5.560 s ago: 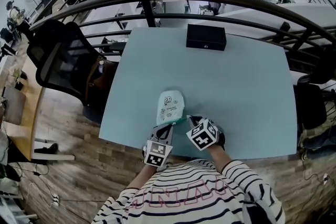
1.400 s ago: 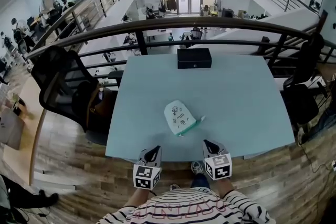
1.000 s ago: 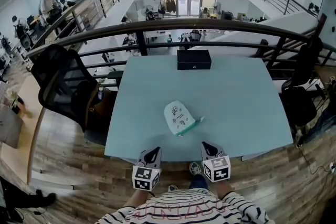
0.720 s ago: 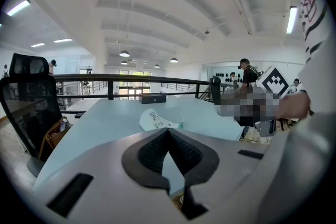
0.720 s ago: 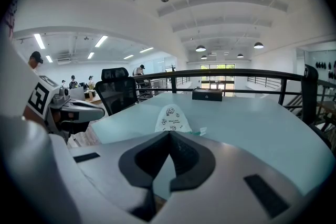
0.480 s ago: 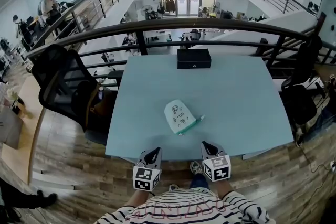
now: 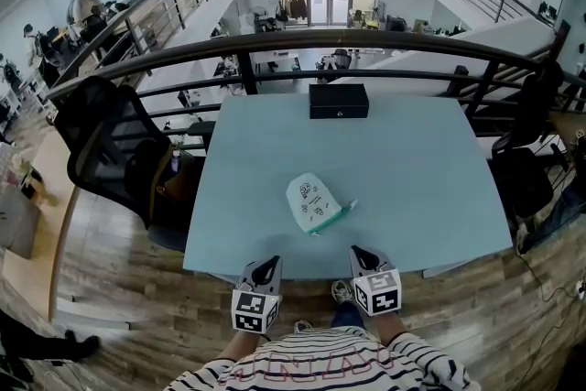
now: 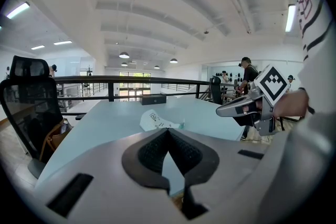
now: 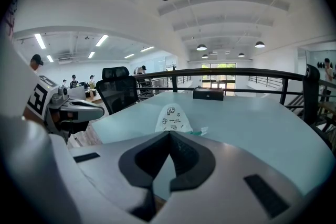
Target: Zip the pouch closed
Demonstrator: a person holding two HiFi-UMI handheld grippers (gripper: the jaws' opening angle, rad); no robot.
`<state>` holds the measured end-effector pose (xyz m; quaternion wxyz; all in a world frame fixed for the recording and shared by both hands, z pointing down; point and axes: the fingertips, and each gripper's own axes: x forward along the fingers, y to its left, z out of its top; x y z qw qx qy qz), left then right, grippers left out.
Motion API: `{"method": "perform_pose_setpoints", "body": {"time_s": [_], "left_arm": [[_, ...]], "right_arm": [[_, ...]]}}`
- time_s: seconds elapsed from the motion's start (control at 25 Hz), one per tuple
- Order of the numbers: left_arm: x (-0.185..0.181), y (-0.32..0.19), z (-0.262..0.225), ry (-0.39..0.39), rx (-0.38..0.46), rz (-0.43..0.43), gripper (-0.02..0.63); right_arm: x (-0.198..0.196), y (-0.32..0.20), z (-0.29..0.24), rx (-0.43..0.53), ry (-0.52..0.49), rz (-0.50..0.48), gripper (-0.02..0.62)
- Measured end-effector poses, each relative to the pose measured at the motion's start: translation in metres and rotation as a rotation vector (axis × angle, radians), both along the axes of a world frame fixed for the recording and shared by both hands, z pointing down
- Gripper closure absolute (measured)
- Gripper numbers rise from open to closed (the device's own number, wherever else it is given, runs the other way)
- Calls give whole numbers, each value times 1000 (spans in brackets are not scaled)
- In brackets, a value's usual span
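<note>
Mezzanine office, pale-blue table (image 7: pixel 430 169), curved railing (image 7: pixel 412 41) behind. Closest in: left gripper (image 8: pixel 168 132) w/ jaws pressed together, nothing btwn them, hovering just short of near table edge, over wood floor (image 7: pixel 137 288). Same for right gripper (image 9: pixel 169 136): jaws together, empty, level w/ its twin and well apart from it. Neither touching anything. Beyond both tips: pouch (image 7: pixel 313 201) lying flat on table, near front edge, roughly btwn the two lines of aim, rounded end twd far side. Teal zip (image 7: pixel 335 219) along its right-hand near side, small pale pull tab (image 7: pixel 352 206) poking out at zip's far end. Can't tell from any view whether zip is run fully home. Further out: black box (image 7: pixel 339 101) at far edge, office chair (image 7: pixel 105 128) off table's left, both well clear of the work. Judged risks, assuming zip still needs closing: jaws need opening before any reach, else just a shove on pouch w/ closed tips. Light, unanchored pouch on smooth top likely to skate or spin if tab pulled w/o other gripper pinning fabric. Tiny tab, easy to miss or pinch cloth instead and jam slider. Close to front edge too, so a careless pull twd body could drag it off onto floor.
</note>
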<state>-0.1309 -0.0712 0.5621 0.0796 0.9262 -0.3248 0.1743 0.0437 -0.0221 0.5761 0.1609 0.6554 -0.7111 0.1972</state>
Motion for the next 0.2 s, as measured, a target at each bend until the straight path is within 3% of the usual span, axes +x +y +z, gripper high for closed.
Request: {"method": "perform_pose_setpoints", "body": {"time_s": [0.2], "left_arm": [[3,-1,4,1,-5,-1,583]], "right_arm": [[3,-1,4,-1,-2,1,569]]}}
